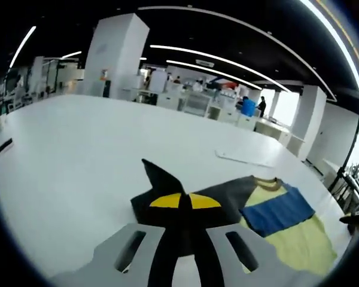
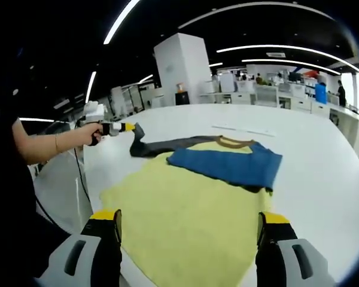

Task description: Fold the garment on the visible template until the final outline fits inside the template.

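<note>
left gripper (image 1: 184, 206) pinching the shirt's (image 2: 197, 203) dark grey sleeve (image 1: 167, 191), right gripper (image 2: 190, 230) spread wide over the hem.
the right gripper view shows the soft yellow shirt flat on the white table (image 2: 323, 149), blue sleeve (image 2: 227, 164) folded across its chest, a hand (image 2: 87, 134) lifting the grey sleeve beside it.

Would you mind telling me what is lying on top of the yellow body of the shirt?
A blue sleeve lies folded across the yellow shirt just below the brown collar. The yellow fabric beneath it is covered. The left gripper holds the grey sleeve lifted off to the side.
</note>
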